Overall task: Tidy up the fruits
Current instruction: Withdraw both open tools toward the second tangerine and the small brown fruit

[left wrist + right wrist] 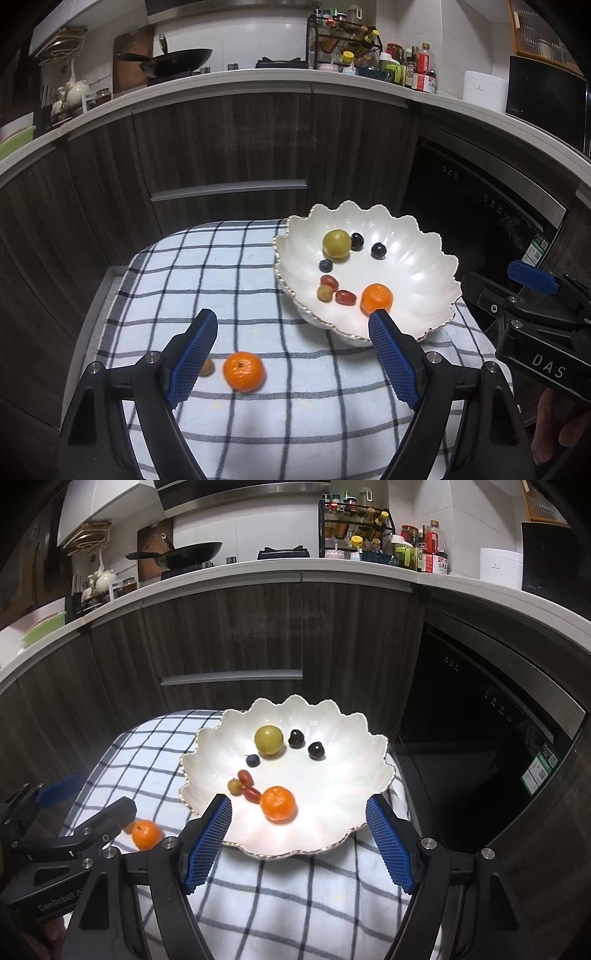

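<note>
A white scalloped bowl (pixel 417 288) (pixel 332 812) sits on a checked cloth (pixel 221 280) (pixel 288 893). Inside it lie a mandarin (pixel 376 297) (pixel 278 803), a green fruit (pixel 336 243) (pixel 269 740), two dark cherries (pixel 378 250) (pixel 316 750), a blueberry (pixel 325 265) (pixel 252 760) and small red and yellowish grapes (pixel 345 296) (pixel 244 776). A second mandarin (pixel 244 371) (pixel 146 834) rests on the cloth with a small brownish fruit (pixel 207 367) beside it. My left gripper (pixel 291 321) hangs open above the cloth. My right gripper (pixel 298 805) stands open over the bowl's near rim, empty.
Dark wood cabinets (pixel 221 155) and a black oven door (pixel 480 738) stand behind the table. The counter above carries a wok (pixel 173 61), a spice rack (pixel 343 40) and bottles (pixel 424 70). Part of a hand (pixel 554 424) shows at the right edge.
</note>
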{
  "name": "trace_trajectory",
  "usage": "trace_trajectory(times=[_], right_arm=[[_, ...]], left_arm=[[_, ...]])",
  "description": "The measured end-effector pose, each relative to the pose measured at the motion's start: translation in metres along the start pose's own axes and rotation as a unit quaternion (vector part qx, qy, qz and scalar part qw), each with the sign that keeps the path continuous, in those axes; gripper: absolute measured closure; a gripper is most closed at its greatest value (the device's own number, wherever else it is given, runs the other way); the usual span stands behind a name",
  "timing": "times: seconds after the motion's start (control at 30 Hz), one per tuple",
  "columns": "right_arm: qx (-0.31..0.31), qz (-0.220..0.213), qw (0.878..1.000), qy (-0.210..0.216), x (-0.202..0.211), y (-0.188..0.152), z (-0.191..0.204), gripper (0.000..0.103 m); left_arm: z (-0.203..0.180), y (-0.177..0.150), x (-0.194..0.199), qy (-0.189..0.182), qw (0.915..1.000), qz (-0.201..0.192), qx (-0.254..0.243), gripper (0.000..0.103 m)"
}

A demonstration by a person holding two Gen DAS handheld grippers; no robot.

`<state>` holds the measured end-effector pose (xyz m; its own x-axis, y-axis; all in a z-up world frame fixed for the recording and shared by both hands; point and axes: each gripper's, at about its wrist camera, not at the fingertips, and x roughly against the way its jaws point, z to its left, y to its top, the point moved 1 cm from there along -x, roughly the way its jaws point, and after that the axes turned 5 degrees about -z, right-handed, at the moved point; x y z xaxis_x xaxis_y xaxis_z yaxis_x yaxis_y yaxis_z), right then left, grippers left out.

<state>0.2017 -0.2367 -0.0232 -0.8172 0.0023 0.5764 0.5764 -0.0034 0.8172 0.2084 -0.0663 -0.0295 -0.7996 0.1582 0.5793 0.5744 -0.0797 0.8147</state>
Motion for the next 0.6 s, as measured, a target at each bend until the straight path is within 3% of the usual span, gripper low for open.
trace_trajectory(times=[0.6], right_arm=[[0.026,-0.005,1.0,0.009,0.0,-0.013,0.069,0.027]], left_arm=[[0.067,-0.025,0.011,0.032,0.9995,-0.002,0.004,0.019]])
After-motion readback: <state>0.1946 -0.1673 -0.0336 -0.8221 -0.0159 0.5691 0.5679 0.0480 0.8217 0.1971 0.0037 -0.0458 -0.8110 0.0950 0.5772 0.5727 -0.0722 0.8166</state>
